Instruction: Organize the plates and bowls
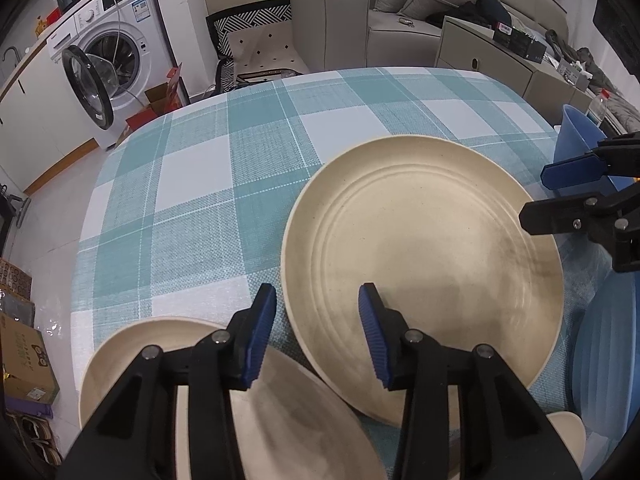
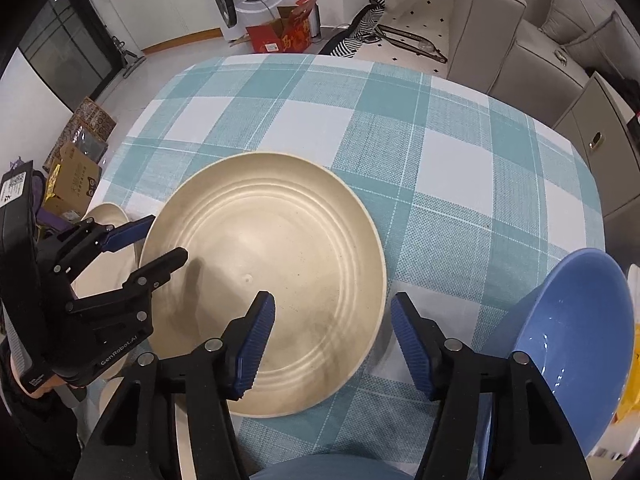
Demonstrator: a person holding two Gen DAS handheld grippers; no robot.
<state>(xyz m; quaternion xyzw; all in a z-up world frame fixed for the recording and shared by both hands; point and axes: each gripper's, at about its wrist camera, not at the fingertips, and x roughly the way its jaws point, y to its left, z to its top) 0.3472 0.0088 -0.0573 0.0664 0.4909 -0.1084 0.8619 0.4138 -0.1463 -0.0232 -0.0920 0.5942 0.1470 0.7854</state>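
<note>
A large cream plate (image 1: 420, 264) (image 2: 264, 272) lies on the teal checked tablecloth (image 1: 192, 200) (image 2: 440, 160). My left gripper (image 1: 316, 332) (image 2: 168, 238) is open and straddles the plate's left rim, one pad over the plate and one outside it. On the opposite side my right gripper (image 2: 334, 344) (image 1: 534, 194) is open too, its pads astride the right rim. Neither pair of pads presses on the plate. A second cream plate (image 1: 132, 360) (image 2: 108, 216) lies under the left gripper. Beside the right gripper stands a blue bowl (image 2: 568, 320) (image 1: 576, 136).
A ribbed blue dish (image 1: 608, 352) lies at the near right table edge. Beyond the far edge are a washing machine (image 1: 108, 48) with its door open, a patterned chair (image 1: 260, 44) and a sofa (image 1: 360, 20). Cartons (image 2: 76, 184) stand on the floor left of the table.
</note>
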